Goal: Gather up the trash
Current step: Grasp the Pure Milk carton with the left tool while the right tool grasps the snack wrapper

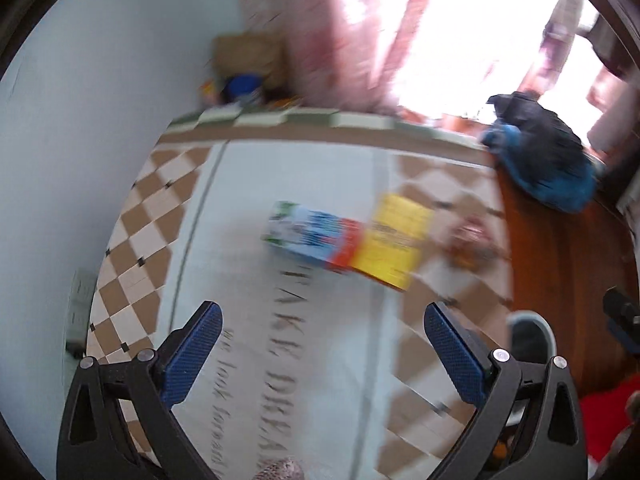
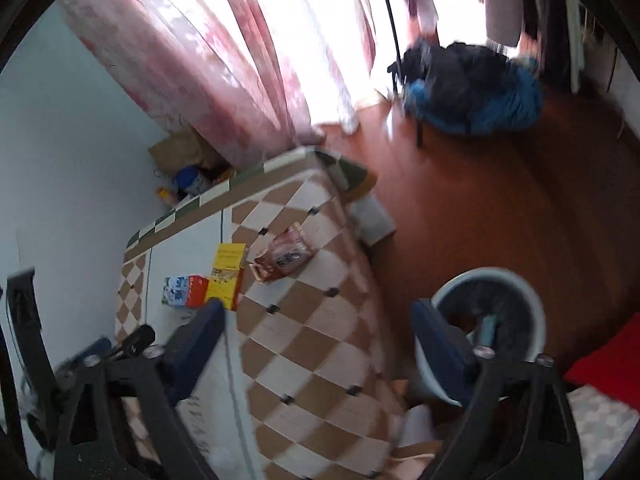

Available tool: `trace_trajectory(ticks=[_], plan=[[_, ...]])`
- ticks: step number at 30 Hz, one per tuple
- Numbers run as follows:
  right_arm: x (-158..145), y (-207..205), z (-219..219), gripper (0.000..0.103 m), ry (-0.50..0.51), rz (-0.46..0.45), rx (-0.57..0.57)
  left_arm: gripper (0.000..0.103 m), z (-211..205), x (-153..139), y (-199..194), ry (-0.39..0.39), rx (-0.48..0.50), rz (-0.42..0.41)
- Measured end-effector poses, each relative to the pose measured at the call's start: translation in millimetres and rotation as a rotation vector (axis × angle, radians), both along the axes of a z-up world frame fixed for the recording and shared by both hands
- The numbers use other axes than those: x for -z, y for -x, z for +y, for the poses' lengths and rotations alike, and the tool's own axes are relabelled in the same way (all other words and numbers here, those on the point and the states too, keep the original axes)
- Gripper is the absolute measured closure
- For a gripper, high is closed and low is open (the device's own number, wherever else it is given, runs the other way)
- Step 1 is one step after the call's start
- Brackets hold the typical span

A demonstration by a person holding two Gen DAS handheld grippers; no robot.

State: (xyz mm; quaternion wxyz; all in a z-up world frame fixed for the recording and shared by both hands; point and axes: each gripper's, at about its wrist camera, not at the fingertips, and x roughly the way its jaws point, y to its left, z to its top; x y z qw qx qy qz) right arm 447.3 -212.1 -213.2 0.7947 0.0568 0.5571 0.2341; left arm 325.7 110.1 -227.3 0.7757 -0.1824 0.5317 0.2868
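1. Left gripper [image 1: 322, 354] and right gripper [image 2: 318, 344] both gape, nothing between the jaws.
2. Carton [image 1: 316, 236], yellow box [image 1: 394, 242] and wrapper [image 2: 282, 258] lie mid-frame on the bed [image 2: 312, 344]; bin [image 2: 490, 314] at lower right.
3. Carton and box touch: grabbing one may drag the other.
4. The crinkly wrapper could slip free.

Left gripper [image 1: 322, 342] pointed steeply down, jaws spread wide, blue pads [image 1: 192, 354] at seven and five o'clock of its view, nothing between them. Right gripper [image 2: 320, 346] likewise tilted downward, jaws apart and empty, fingers [image 2: 198, 350] blurred, rising from seven and five o'clock.
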Motion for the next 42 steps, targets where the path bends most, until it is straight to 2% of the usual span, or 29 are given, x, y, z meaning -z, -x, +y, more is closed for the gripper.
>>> trace_trajectory(ticks=[2, 7, 11, 14, 15, 16, 17, 18, 20, 25, 26, 30, 31, 32, 35, 40, 42], plan=[[33, -22, 30, 0.028, 0.008, 0.088, 0.011, 0.000, 28, 17, -7, 0.052, -0.053, 0.021], [101, -58, 83, 0.028, 0.063, 0.224, 0.061, 0.000, 69, 51, -32, 0.202, -0.185, 0.055], [134, -72, 96, 0.027, 0.084, 0.283, 0.131, 0.000, 93, 84, -50, 0.383, -0.281, 0.080], [145, -78, 105, 0.027, 0.090, 0.304, 0.159, 0.001, 103, 102, -55, 0.486, -0.362, 0.073], [146, -79, 107, 0.027, 0.093, 0.306, 0.163, 0.004, 105, 106, -55, 0.500, -0.387, 0.072], [148, -79, 112, 0.027, 0.097, 0.306, 0.165, 0.017, 106, 108, -55, 0.503, -0.402, 0.067], [148, -80, 116, 0.027, 0.111, 0.296, 0.167, 0.028, 107, 109, -54, 0.492, -0.415, 0.075], [147, -82, 120, 0.027, 0.119, 0.287, 0.166, 0.030, 107, 108, -54, 0.477, -0.415, 0.078], [147, -84, 130, 0.027, 0.151, 0.275, 0.159, 0.040, 103, 103, -53, 0.432, -0.366, 0.070], [146, -78, 155, 0.029, 0.258, 0.218, 0.091, 0.043, 95, 96, -50, 0.258, -0.105, 0.135], [145, -75, 159, 0.038, 0.294, 0.193, 0.072, 0.044, 93, 95, -47, 0.213, -0.030, 0.161], [142, -64, 163, 0.047, 0.316, 0.148, -0.003, 0.044, 87, 93, -32, 0.036, 0.179, 0.266], [142, -62, 163, 0.048, 0.322, 0.139, -0.022, 0.045, 87, 92, -29, 0.019, 0.200, 0.278], [141, -58, 163, 0.052, 0.324, 0.129, -0.051, 0.045, 88, 93, -20, 0.021, 0.219, 0.285], [140, -43, 159, 0.057, 0.324, 0.126, -0.134, 0.045, 88, 95, 2, 0.065, 0.223, 0.277], [140, -11, 145, 0.057, 0.320, 0.162, -0.229, 0.047, 82, 104, 27, 0.094, 0.198, 0.244], [140, -4, 137, 0.050, 0.308, 0.187, -0.233, 0.046, 85, 104, 35, 0.098, 0.145, 0.215]])
